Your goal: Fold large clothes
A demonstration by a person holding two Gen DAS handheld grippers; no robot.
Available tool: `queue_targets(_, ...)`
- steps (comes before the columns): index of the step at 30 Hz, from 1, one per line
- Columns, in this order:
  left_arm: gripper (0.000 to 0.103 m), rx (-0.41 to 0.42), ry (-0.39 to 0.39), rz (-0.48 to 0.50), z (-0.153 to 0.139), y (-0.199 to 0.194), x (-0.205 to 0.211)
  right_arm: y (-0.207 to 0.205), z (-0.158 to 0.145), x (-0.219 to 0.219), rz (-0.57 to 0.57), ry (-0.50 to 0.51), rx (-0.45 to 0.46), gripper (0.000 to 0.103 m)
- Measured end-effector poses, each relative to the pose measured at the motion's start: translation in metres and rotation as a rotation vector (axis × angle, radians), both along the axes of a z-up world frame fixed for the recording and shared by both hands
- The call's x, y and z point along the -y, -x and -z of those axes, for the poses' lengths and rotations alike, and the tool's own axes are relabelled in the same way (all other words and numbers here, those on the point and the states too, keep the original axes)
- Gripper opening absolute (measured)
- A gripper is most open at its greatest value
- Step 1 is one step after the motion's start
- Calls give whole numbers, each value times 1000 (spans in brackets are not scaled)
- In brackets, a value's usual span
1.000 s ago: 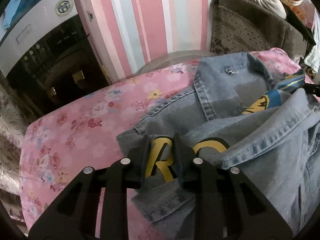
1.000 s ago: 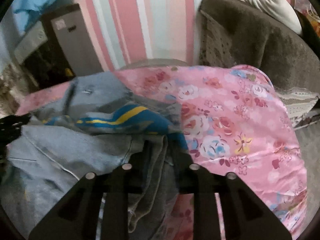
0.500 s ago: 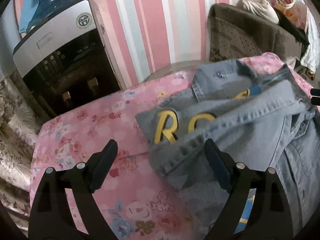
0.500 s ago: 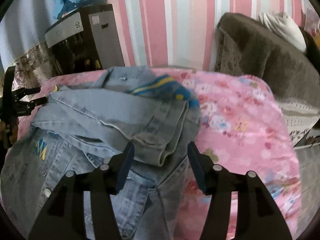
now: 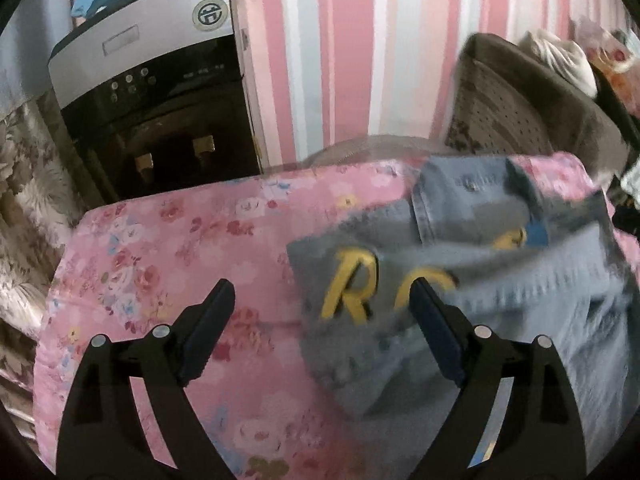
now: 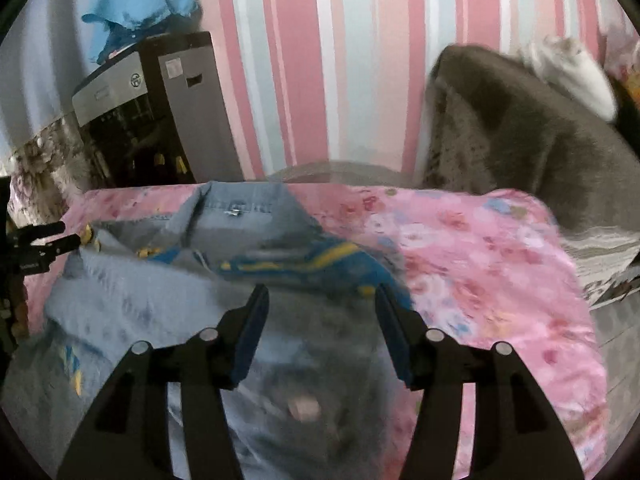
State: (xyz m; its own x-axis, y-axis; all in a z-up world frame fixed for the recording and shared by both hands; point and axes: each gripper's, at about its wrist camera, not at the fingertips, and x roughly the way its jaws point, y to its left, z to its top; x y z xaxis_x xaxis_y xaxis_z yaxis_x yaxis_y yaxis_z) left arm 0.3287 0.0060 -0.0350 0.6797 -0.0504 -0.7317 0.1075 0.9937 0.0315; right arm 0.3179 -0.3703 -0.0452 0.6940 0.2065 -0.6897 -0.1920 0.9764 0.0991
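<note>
Left gripper (image 5: 322, 300) is standing wide, nothing between its jaws, which have just been opening, letting the folded denim jacket (image 5: 472, 280) settle. From the left wrist, the jacket is lying at three o'clock on the pink floral cover (image 5: 160, 264), yellow lettering (image 5: 352, 296) facing up; the water dispenser (image 5: 160, 92) is sitting at eleven.

Right gripper (image 6: 320, 300) is also hanging parted and empty, jaws just opened, hovering over the jacket (image 6: 160, 304) at nine o'clock. The fold looks laid, both hands freed for the next grasp.
</note>
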Motion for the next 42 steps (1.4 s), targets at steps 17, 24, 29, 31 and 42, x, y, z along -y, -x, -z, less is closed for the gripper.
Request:
queue_targets(17, 77, -105, -101, 27, 24, -40, 15, -34, 21, 21, 100, -16, -121, 42)
queue_targets(24, 88, 31, -92, 82, -8, 31, 14, 40, -3, 19, 27, -1, -18, 43)
queue_targets(29, 88, 22, -149, 146, 6, 66, 30, 71, 16, 6, -10, 121, -53, 43)
queue_targets(31, 86, -13, -184, 144, 21, 66, 33, 71, 26, 9, 2, 114, -76, 43)
queue_targets(42, 88, -26, -156, 101, 26, 85, 25, 90, 25, 16, 3, 47, -55, 53)
